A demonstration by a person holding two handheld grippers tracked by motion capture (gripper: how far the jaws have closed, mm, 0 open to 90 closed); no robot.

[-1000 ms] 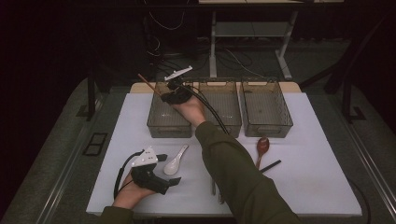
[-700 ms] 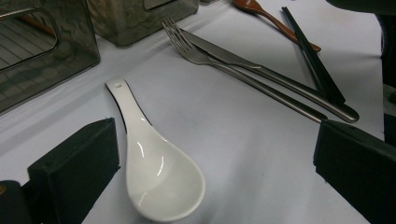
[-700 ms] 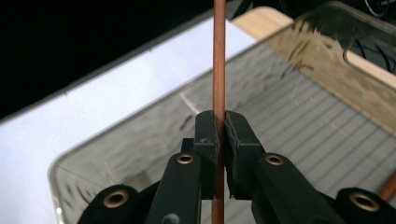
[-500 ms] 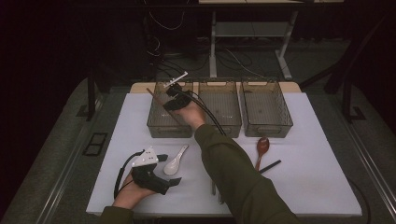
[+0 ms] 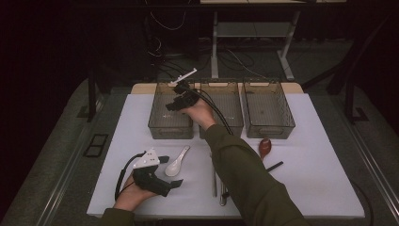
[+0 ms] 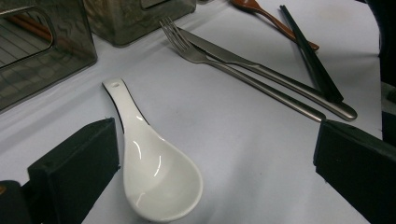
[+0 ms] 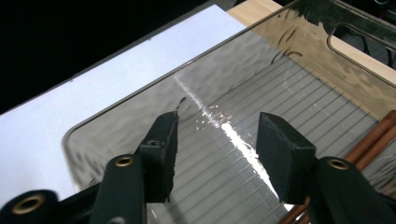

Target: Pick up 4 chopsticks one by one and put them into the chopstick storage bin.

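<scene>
- The right hand-held gripper (image 5: 175, 104) hangs over the leftmost of three clear bins (image 5: 162, 127) at the far side of the counter (image 5: 324, 179), its jaws apart with nothing between them; they have just been opening.
- In the right gripper view, the same hand-held gripper (image 7: 217, 154) looks down on the ribbed floor of that bin (image 7: 140, 116), where reddish-brown chopsticks (image 7: 373, 140) lie along one wall, off to the side of the jaws and not between them.
- The left hand-held gripper (image 5: 175, 184) rests low on the near left part of the counter, gripped by the person's left hand (image 5: 129, 195), its jaws spread wide and holding nothing.
- A white ceramic spoon (image 5: 176, 162) lies on the white cover just beside the left hand-held gripper; in the left gripper view the spoon (image 6: 149, 163) sits bowl-up between the two black pads, nearer one pad, its handle pointing away towards the bins.
- A steel fork (image 6: 243, 74) and a steel knife (image 6: 280, 79) lie side by side beyond the spoon, touching along their handles.
- A dark pair of chopsticks (image 6: 308, 56) crosses a brown wooden spoon (image 6: 271, 16) farther off; in the high view the wooden spoon (image 5: 264, 147) lies just in front of the rightmost bin (image 5: 268, 110).
- The middle bin (image 5: 226, 122) stands between the other two, partly behind the person's right forearm (image 5: 235, 160).
</scene>
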